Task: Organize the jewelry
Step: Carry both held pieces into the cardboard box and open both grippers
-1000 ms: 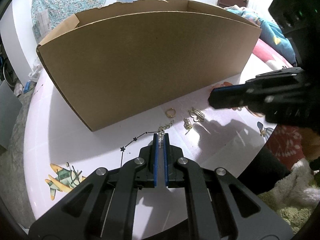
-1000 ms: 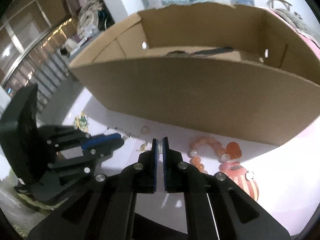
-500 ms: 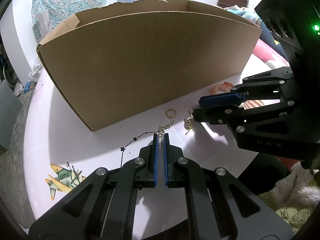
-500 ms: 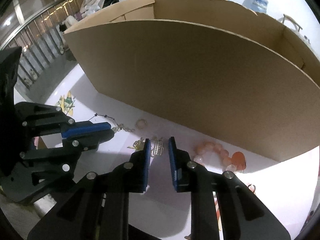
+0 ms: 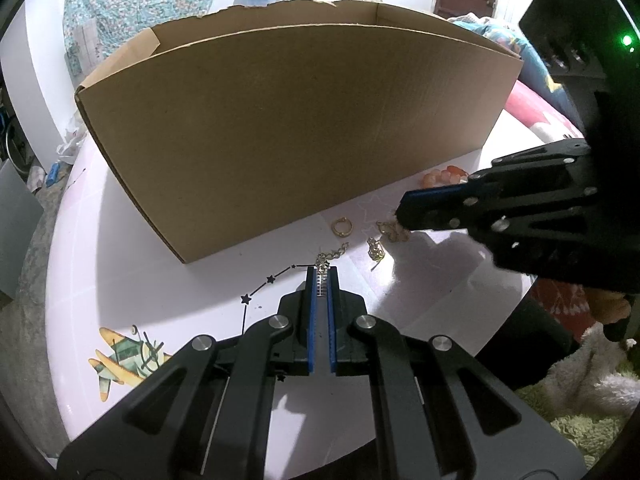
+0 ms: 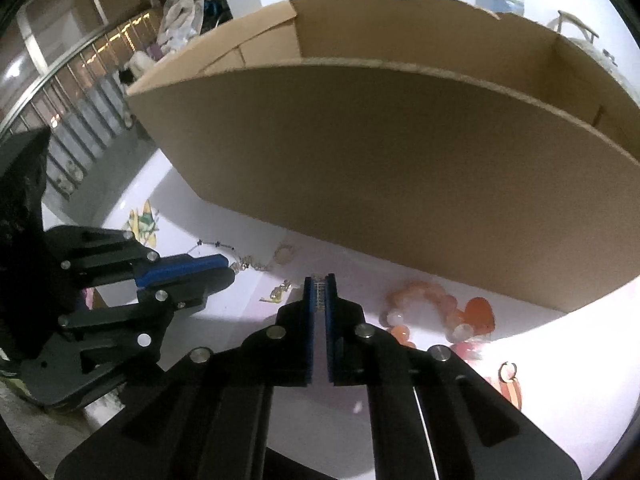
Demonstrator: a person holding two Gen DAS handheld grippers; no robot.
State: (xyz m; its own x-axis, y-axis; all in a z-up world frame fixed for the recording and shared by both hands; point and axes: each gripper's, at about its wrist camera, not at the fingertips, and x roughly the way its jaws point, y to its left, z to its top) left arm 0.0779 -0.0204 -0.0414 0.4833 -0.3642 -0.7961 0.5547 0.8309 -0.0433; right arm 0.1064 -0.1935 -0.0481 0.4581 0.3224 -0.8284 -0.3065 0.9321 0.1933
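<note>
A gold chain (image 5: 334,254) joined to a black star necklace (image 5: 272,278) lies on the white table (image 5: 120,240) before a cardboard box (image 5: 300,120). My left gripper (image 5: 322,274) is shut with the chain's end at its tips; whether it pinches the chain I cannot tell. Beside it lie a gold ring (image 5: 342,227) and a small gold earring (image 5: 375,248). My right gripper (image 6: 319,280) comes in from the right, jaws closing, its tips (image 5: 400,218) on another gold earring (image 5: 394,231). In the right wrist view the left gripper (image 6: 230,276) shows at the left.
The box's tall wall (image 6: 380,160) stands close behind the jewelry. A pink bead bracelet (image 6: 424,304) with an orange heart (image 6: 478,314) lies to the right, near a small hoop (image 6: 507,370). An airplane sticker (image 5: 124,356) marks the table's near left edge.
The right gripper came down over the earrings, spread its jaws half a second ago, and has now closed them at the gold earring. The left gripper has stayed still and shut.
</note>
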